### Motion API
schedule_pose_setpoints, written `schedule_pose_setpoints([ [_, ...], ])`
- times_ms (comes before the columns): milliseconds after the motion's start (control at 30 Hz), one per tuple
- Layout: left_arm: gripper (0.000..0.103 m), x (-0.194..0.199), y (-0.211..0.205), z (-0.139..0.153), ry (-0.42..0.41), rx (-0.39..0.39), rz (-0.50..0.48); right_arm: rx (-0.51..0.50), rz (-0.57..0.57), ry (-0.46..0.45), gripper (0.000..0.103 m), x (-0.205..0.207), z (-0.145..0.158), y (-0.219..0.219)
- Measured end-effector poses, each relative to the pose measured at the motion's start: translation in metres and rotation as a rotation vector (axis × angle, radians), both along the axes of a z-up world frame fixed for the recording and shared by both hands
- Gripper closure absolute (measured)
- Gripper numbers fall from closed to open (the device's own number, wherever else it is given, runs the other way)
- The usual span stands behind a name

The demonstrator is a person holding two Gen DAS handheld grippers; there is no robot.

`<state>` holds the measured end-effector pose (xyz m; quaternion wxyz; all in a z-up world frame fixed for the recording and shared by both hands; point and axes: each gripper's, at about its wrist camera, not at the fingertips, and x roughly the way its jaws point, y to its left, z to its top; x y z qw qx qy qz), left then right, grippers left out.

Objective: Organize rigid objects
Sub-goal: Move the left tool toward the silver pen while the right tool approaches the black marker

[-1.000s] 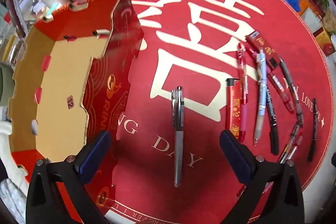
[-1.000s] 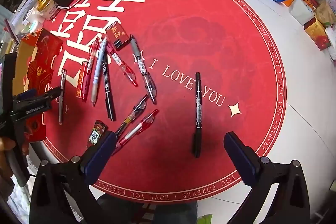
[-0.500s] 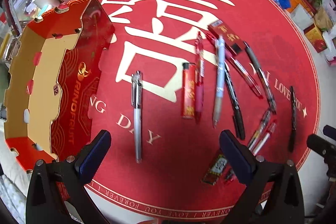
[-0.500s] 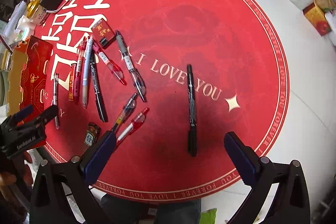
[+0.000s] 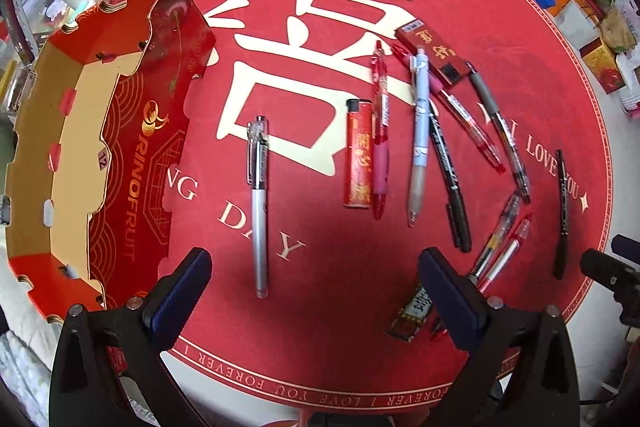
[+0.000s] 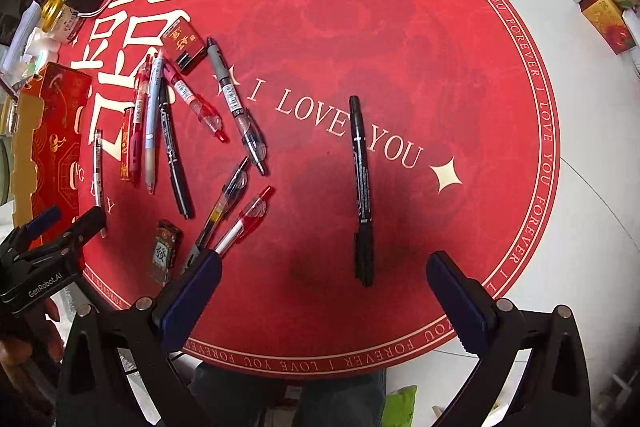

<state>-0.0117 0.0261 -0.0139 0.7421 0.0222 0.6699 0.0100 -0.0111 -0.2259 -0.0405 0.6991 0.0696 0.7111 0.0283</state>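
Left gripper [image 5: 316,291] is hovering with jaws wide apart above the round red felt-like mat [image 5: 400,7], gripping nothing. A slim silver pen [image 5: 259,223] is lying between its blue pads, beside the scalloped red cardboard box [image 5: 132,163]. Right gripper [image 6: 324,291] is also spread and unloaded, over a matte black marker [image 6: 361,183] lying well apart from the fanned plastic pens [image 6: 176,131].
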Motion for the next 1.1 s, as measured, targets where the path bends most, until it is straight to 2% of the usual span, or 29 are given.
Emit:
schedule_pose_setpoints([
  [567, 0.0, 0.016, 0.024, -0.026, 0.031, -0.004, 0.05, -0.026, -0.009, 0.042, 0.0, 0.007, -0.012, -0.015],
  [1100, 0.0, 0.018, 0.055, -0.066, 0.063, 0.054, 0.045, -0.02, -0.016, 0.06, 0.0, 0.016, -0.021, -0.019],
])
